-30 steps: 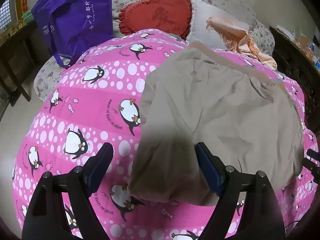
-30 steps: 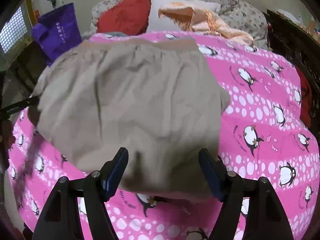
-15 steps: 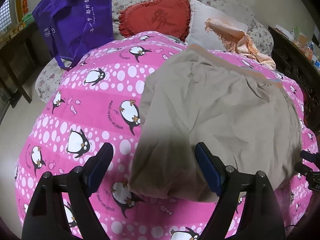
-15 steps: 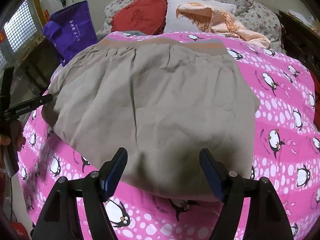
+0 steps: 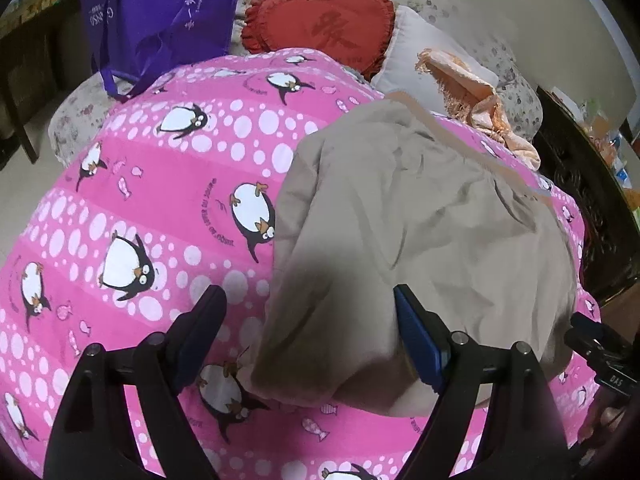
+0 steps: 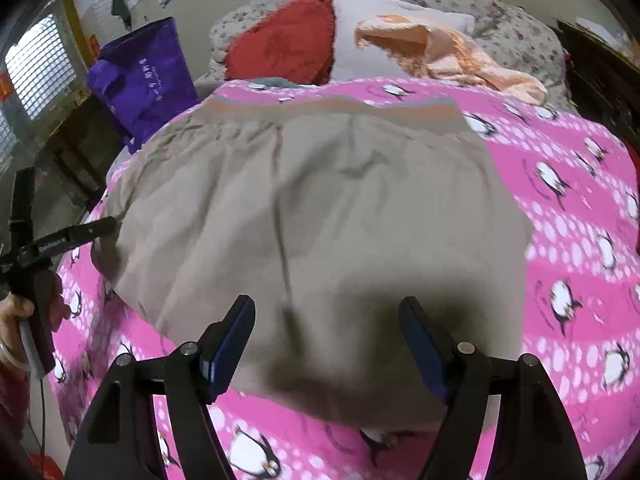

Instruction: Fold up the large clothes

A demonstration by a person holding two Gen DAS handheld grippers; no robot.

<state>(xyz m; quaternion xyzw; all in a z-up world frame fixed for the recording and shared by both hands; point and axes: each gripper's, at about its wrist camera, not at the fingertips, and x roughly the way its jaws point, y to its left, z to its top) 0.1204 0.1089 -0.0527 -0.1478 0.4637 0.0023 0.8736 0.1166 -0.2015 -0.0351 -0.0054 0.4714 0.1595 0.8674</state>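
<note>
Trousers point(image 6: 320, 216), beige, lie spread flat on the pink penguin quilt point(image 5: 160, 208), waistband point(image 6: 332, 106) toward the pillows, so the near folded edge faces me for the next fold, I judge. My left gripper point(image 5: 308, 336) hangs released above the near left corner, gripping nothing. My right gripper point(image 6: 326, 344) is likewise spread wide over the near edge, empty. Purple tote bag point(image 5: 160, 12) carries white Chinese characters and Latin lettering, too small to read. Red heart cushion point(image 5: 320, 28) shows one darker character. Quilt has small curved text by a penguin, unreadable.
</note>
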